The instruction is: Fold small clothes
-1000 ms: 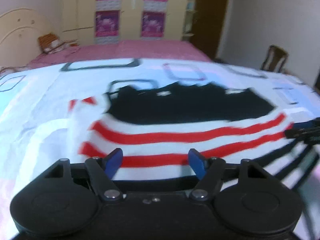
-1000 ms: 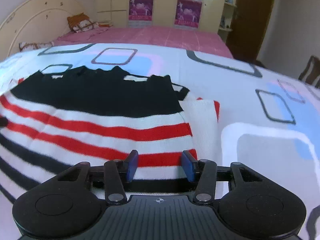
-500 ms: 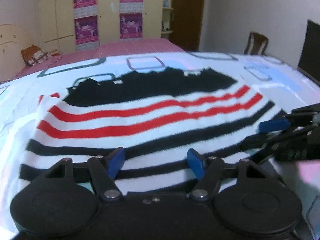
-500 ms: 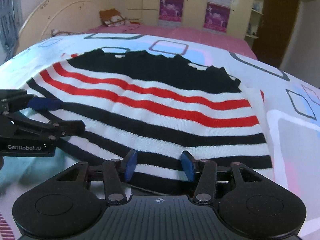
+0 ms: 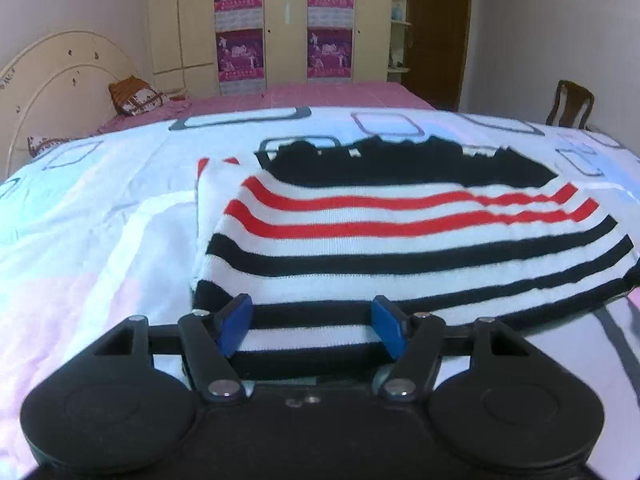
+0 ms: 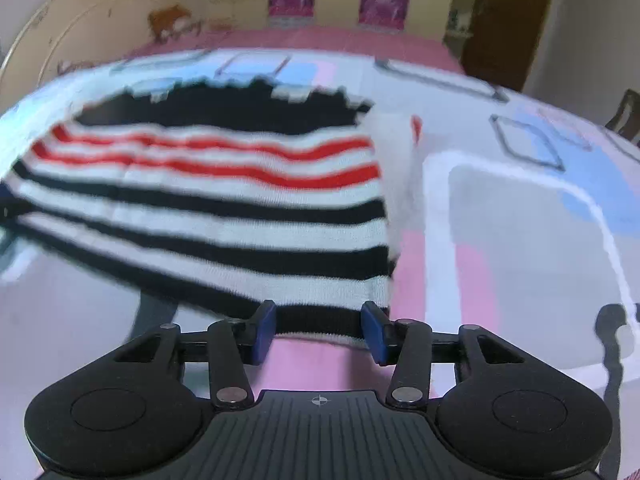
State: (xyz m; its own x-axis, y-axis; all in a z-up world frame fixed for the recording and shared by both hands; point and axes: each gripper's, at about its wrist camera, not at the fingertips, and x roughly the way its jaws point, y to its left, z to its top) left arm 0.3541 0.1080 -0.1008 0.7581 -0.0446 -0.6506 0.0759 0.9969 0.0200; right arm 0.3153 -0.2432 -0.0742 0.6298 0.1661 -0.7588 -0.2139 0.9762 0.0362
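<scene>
Both grippers retreated to sweater (image 5: pixel 400 248) hem; right view blurred.

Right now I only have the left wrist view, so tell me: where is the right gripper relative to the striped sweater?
Observer: The right gripper is at the striped sweater's near hem, close to its right corner.
Operator: Is it closed on the hem?
Observer: No. Its jaws stand wide apart, with the black hem lying between them.
Operator: Is anything past that right edge?
Observer: A white flap with a bit of red sticks out beyond the edge, over the bedspread.
</scene>
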